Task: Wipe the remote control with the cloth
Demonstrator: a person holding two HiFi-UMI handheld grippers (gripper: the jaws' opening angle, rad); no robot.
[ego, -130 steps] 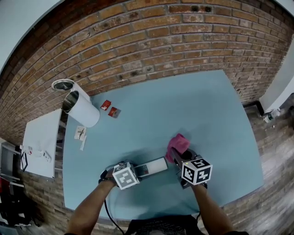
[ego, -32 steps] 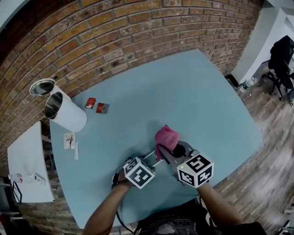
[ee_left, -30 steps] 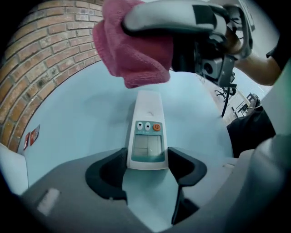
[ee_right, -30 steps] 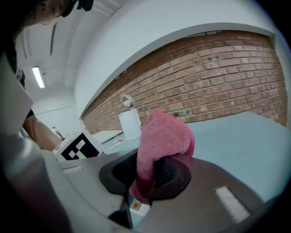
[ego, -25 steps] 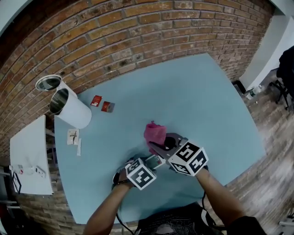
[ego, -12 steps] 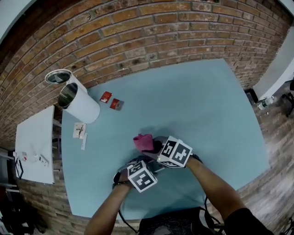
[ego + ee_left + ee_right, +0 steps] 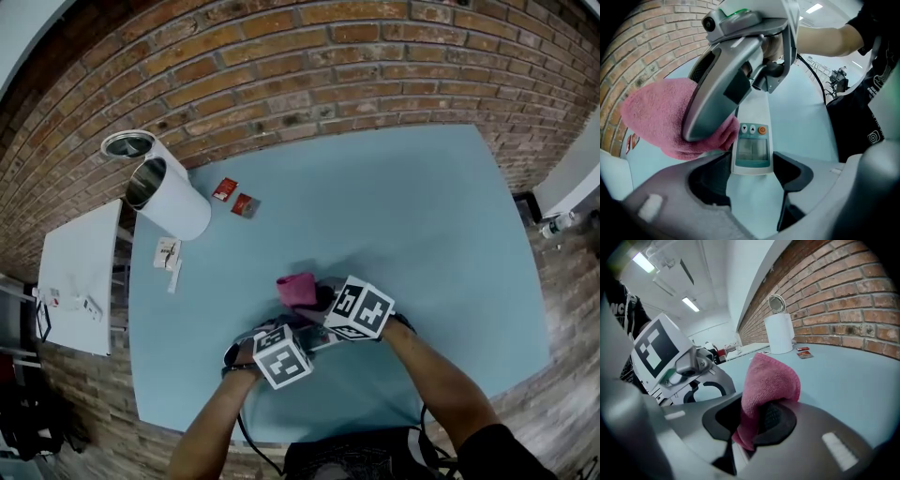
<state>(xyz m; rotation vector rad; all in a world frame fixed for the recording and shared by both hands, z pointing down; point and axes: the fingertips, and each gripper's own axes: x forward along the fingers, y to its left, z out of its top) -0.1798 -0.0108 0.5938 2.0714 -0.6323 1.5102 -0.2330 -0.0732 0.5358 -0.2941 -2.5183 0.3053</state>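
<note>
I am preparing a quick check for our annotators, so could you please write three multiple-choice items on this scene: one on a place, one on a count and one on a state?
1. Where is the white rectangular remote control with the orange button?
A. between the left gripper's jaws
B. on the wooden floor
C. on the white side table

2. How many small red packets lie on the light blue table?
A. one
B. two
C. four

3. How do the right gripper's jaws stand?
A. wide apart and empty
B. closed on a red packet
C. closed on the pink terry cloth

Answers:
1 A: the left gripper view shows the remote's end between those jaws.
2 B: the head view shows a pair lying side by side.
3 C: the right gripper view shows the cloth pinched between them.
</note>
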